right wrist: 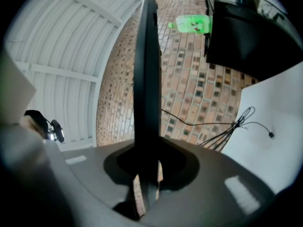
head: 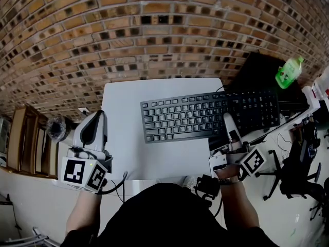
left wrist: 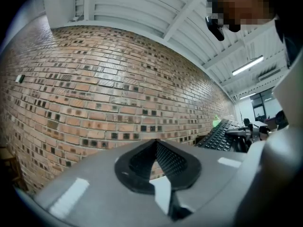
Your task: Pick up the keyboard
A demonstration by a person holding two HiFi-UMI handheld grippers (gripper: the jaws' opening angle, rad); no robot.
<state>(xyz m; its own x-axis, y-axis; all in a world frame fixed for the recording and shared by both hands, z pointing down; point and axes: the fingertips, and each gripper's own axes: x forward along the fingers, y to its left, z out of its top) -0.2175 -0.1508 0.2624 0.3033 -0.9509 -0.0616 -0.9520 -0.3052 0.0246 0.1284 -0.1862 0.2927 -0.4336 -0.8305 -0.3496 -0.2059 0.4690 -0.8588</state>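
Note:
The black keyboard (head: 205, 115) is over the right half of the white table (head: 123, 138), with its right end reaching past the table's edge. My right gripper (head: 229, 121) is shut on its near edge. In the right gripper view the keyboard (right wrist: 147, 79) shows edge-on as a dark slab pinched between the jaws of the right gripper (right wrist: 147, 171). My left gripper (head: 96, 121) is by the table's left edge, shut and empty. In the left gripper view the left gripper (left wrist: 158, 161) points at the brick wall, and the keyboard (left wrist: 220, 135) shows far right.
A green bottle (head: 289, 72) lies on a black object (head: 257, 71) at the back right. The bottle (right wrist: 191, 23) also shows in the right gripper view, above cables (right wrist: 241, 119). A wooden shelf (head: 23, 138) stands to the left and an office chair (head: 298, 169) to the right.

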